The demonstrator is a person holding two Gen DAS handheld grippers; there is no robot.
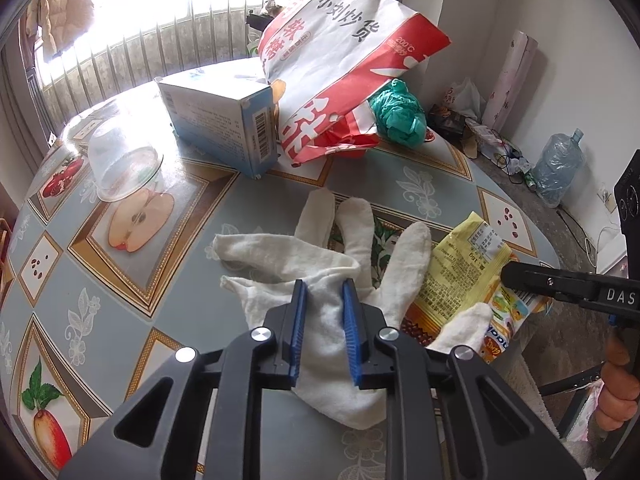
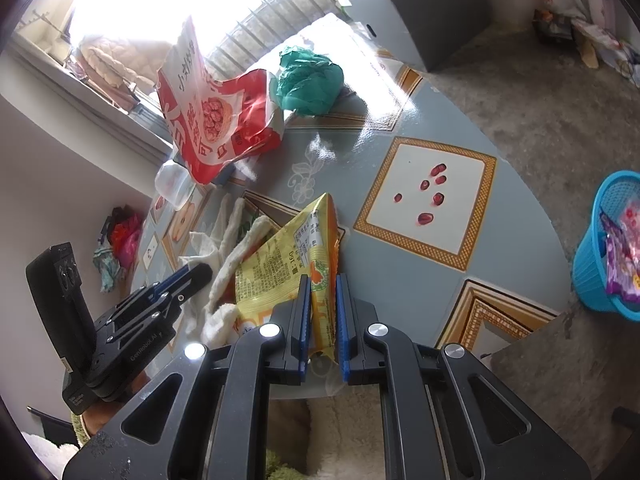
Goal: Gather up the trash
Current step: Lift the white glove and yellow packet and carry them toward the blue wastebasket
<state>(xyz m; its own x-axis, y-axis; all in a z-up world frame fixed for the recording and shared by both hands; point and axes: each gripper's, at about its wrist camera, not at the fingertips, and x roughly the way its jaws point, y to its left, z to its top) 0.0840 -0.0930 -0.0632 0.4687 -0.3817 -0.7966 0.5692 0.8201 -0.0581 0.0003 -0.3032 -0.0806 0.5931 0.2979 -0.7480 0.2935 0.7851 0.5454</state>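
A white cloth glove (image 1: pixel 280 252) lies flat on the fruit-patterned table (image 1: pixel 168 312). My left gripper (image 1: pixel 324 286) is shut on the glove's palm, with fabric bunched between the blue pads. A yellow snack packet (image 1: pixel 460 264) lies partly under the glove's right fingers. My right gripper (image 2: pixel 323 278) is shut on the near edge of the yellow packet (image 2: pixel 276 256). In the left wrist view the right gripper (image 1: pixel 506 274) reaches in from the right. In the right wrist view the left gripper (image 2: pixel 200 272) sits on the glove (image 2: pixel 224 276).
A red-and-white paper bag (image 1: pixel 340 60), a crumpled green plastic bag (image 1: pixel 400 116), a blue-white carton (image 1: pixel 216 120) and an overturned clear cup (image 1: pixel 124 160) stand further back. A blue basket (image 2: pixel 596 272) holding wrappers stands on the floor beyond the table's right edge.
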